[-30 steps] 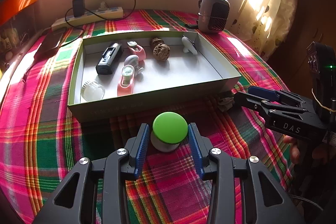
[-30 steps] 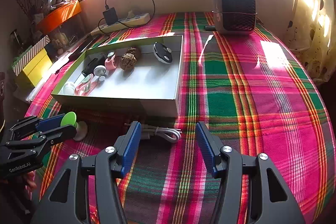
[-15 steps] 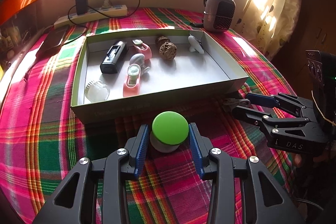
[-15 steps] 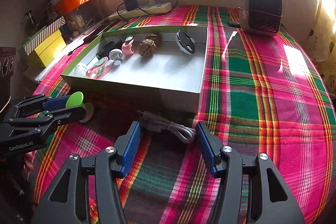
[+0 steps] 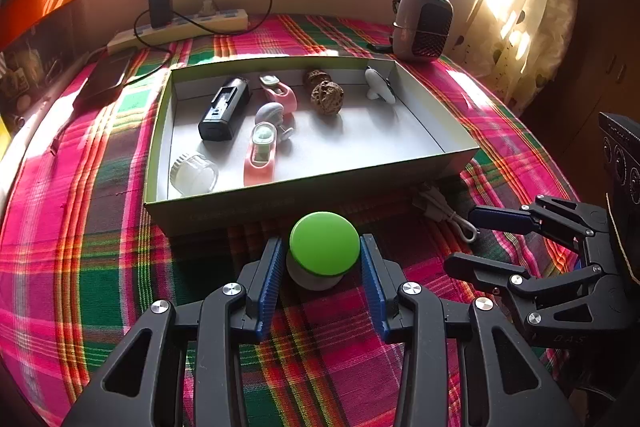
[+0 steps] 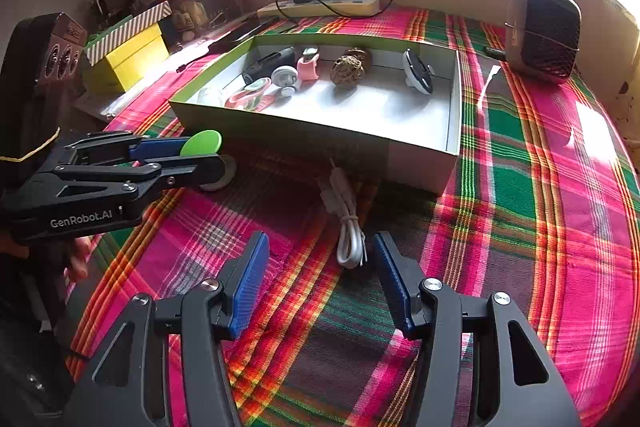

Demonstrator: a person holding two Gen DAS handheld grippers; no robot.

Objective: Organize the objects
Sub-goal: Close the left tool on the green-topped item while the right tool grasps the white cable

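**Two items still outside the box**

Left wrist view: the left claw (image 5: 324, 275) straddles a green-capped, mushroom-shaped object (image 5: 323, 247) that stands on the plaid tabletop (image 5: 80, 267) just short of the box's near wall. Its blue pads flank the cap with a sliver of gap on each side, so it reads as released, not yet clenched on anything.

At 12 o'clock from the cap sits the shallow cardboard box (image 5: 280, 199). Already in it: a black rectangular device (image 5: 224, 109) at the box's 10 o'clock, a clear round jar (image 5: 194, 173) at 8 o'clock, two pink holders, one (image 5: 260, 157) near the front and one (image 5: 278, 93) at the back, a grey-white round piece (image 5: 272, 115) between them, a wrinkled walnut-like ball (image 5: 327, 98) at 1 o'clock, and a white disc-shaped piece (image 5: 378, 89) at 2 o'clock.

Still outside the box are the green-capped object and a bundled white cable (image 6: 348, 223). From the right wrist view, the cable lies at 12 o'clock from the right claw (image 6: 316, 279), its looped end between the tips. That claw is wide open and holds nothing. By my reading, most of the sorting is done and these two pickups remain.

Readable writing: "GenRobot.AI" on the left claw's side in the right wrist view, and "DAS" faintly on the right claw's body in the left wrist view. Lettering on the box's front wall is too dim to read.
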